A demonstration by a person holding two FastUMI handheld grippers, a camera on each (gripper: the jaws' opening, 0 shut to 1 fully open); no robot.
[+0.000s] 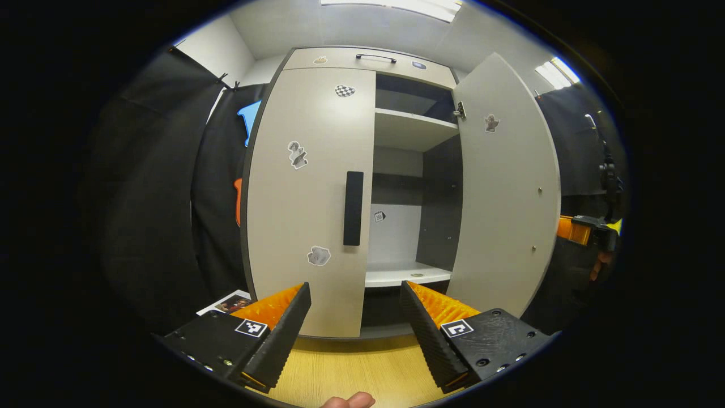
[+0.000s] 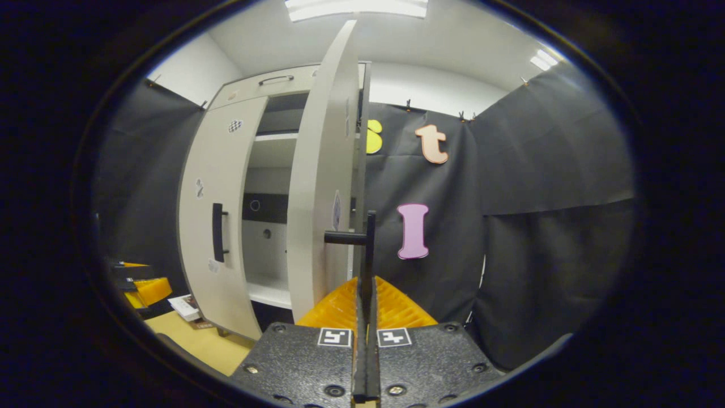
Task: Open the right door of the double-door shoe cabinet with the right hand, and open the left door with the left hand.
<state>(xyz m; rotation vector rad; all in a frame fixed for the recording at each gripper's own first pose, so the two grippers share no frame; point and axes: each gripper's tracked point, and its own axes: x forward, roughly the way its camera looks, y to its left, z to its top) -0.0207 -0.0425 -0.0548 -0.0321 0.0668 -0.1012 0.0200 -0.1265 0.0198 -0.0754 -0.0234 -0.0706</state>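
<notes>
The shoe cabinet (image 1: 362,62) stands on a yellow wooden floor (image 1: 351,368) in front of the booth's black cloth wall. Its right door (image 1: 504,187) is swung wide open, showing pale shelves (image 1: 410,127) and a dark inner wall, while the left door (image 1: 308,198) is still flat against the carcass, its black vertical handle (image 1: 353,208) near the inner edge.

In the right gripper view, the right door (image 2: 323,170) is seen almost edge-on, and its black handle (image 2: 369,249) runs down between the fingers of the right hand-held gripper (image 2: 367,294). The two black fingers stand pressed together with the bar clamped between them, so this hand-held gripper is clenched on the right door's handle. That grip explains the door's position: holding the bar lets the hand carry the door outward on its hinges and keep it from swinging back.

In the left gripper view, the left hand-held gripper (image 1: 355,294) is released, its ribbed fingers spread wide and empty. It hovers low in front of the cabinet, near the bottom of the left door and below the handle, touching nothing. The spread suits a bar of that width, so the fingers can pass either side of it before closing. A fingertip (image 1: 351,401) of the holding hand shows at the bottom edge.

By these signs the right-door half looks done or nearly so, and the left door is not yet begun; the next move seems to call for raising the left hand-held gripper to the handle.
</notes>
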